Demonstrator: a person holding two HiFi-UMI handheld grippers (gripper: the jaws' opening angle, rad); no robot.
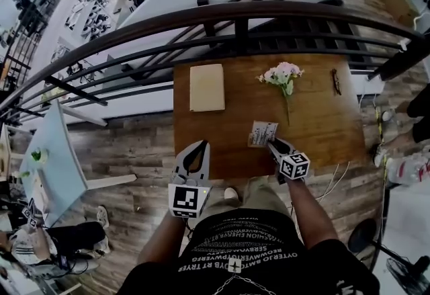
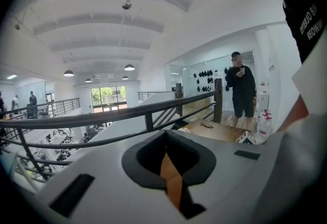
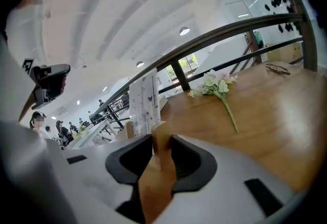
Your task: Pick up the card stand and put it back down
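Pinching the pale wooden block base of a small card stand (image 1: 262, 133), whose white printed card rises upright just ahead of the jaws, the right gripper (image 1: 271, 144) reaches over the near edge of the brown wooden surface (image 1: 316, 132). In the right gripper view the jaws of the right gripper (image 3: 161, 140) are pressed against both sides of that block, and the card stand (image 3: 143, 99) fills the space straight in front of them; whether the base touches the surface (image 3: 286, 116) cannot be told from any view. The left gripper (image 1: 202, 146) hangs at the near left corner of the surface, well apart from the card stand, its jaws brought together at the tips with nothing between them. In its own view the left gripper (image 2: 166, 139) shows only a thin sliver of wood behind the meeting tips. Farther back on the surface lie a cream rectangular pad (image 1: 207, 87) on the left, a sprig (image 1: 283, 76) of pale pink flowers on a green stem in the middle, and dark-framed glasses (image 1: 336, 82) on the right, all apart from one another. A dark curved metal railing (image 1: 235, 17) runs along the far side.
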